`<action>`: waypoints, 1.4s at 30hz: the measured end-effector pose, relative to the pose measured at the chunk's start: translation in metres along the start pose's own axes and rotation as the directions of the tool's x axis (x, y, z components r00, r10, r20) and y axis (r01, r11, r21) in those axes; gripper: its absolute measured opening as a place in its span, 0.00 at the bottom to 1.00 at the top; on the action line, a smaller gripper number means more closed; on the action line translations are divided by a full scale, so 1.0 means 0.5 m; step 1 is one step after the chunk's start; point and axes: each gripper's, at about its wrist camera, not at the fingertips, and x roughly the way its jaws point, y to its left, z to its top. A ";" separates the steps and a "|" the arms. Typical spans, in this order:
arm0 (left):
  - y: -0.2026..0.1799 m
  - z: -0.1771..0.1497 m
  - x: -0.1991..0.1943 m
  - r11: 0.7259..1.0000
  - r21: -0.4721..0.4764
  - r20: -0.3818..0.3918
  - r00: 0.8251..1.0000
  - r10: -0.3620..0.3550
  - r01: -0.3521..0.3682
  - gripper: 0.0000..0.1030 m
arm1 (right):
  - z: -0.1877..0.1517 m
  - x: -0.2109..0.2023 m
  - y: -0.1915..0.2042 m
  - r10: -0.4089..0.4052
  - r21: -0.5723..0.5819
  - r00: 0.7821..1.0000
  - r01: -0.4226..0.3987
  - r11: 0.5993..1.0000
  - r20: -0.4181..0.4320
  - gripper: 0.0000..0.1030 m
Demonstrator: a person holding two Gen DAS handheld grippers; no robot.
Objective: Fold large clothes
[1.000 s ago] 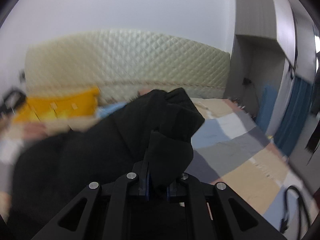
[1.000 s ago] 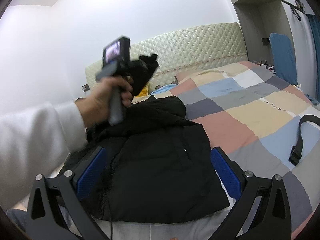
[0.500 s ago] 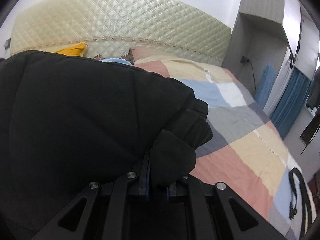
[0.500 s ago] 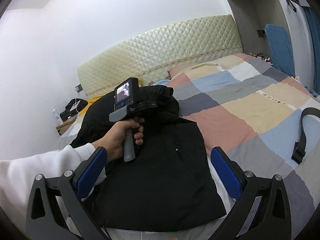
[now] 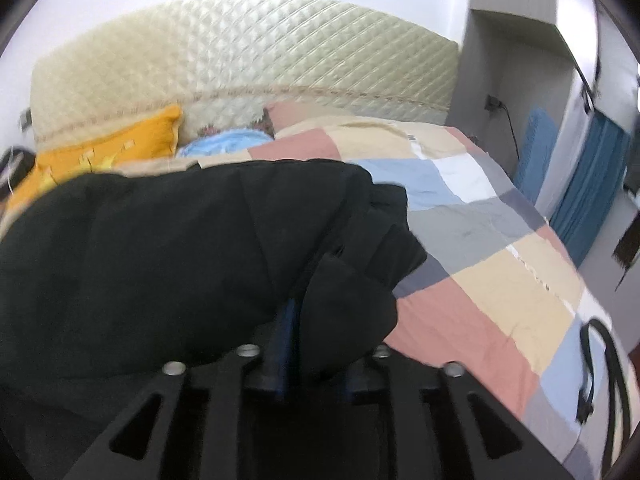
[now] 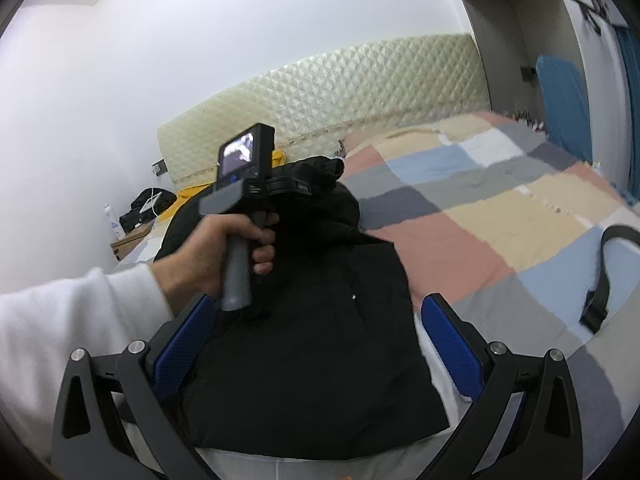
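- Patchwork bedding covers the bed [image 6: 500, 216] in pink, beige, grey, blue and white squares, and we see it filling most of both views, with a quilted cream headboard [image 5: 248, 56] at its far end.
- Black padded jacket [image 6: 320, 340], the task's garment, lies on the near left part of the bed; from the right wrist camera we see its lower body spread flat, while its upper part is bunched and lifted toward the headboard.
- Our left hand [image 6: 228, 252], in a white sleeve, grips the handle of the left gripper [image 5: 310, 344] above the jacket's upper part; in the left wrist view its fingers [image 5: 282, 332] are drawn close together, pinching a fold of the black fabric between them.
- Our right gripper [image 6: 316, 344] hovers over the jacket's lower body with its blue-padded fingers [image 6: 450, 348] spread wide apart and nothing between them but the cloth lying below.
- Orange pillow [image 5: 104, 152] rests against the headboard on the left, with a pale blue cloth [image 5: 228, 142] just beside it.
- Black strap [image 6: 604, 276] with a buckle lies on the bedding at the right, well apart from the jacket.
- Small nightstand [image 6: 128, 240] stands by the wall at the left, carrying dark items and a white bottle [image 6: 112, 220].
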 end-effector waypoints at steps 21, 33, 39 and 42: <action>0.015 -0.008 -0.537 0.992 0.069 0.243 0.966 0.089 -0.108 0.74 | 0.010 -0.088 0.029 0.068 -0.038 0.995 -0.065 0.997 0.077 1.00; 0.079 -0.159 -0.748 0.989 -0.050 0.250 0.957 0.145 -0.137 0.74 | -0.004 -0.148 0.081 0.070 -0.120 0.996 -0.062 0.991 0.059 1.00; 0.110 -0.242 -0.775 0.982 -0.078 0.277 0.943 0.185 -0.170 0.74 | -0.011 -0.139 0.090 0.055 -0.138 0.998 -0.049 0.989 0.036 1.00; 0.133 -0.275 -0.774 0.979 -0.122 0.270 0.944 0.189 -0.161 0.74 | -0.014 -0.135 0.097 0.054 -0.149 0.998 -0.050 0.988 0.024 1.00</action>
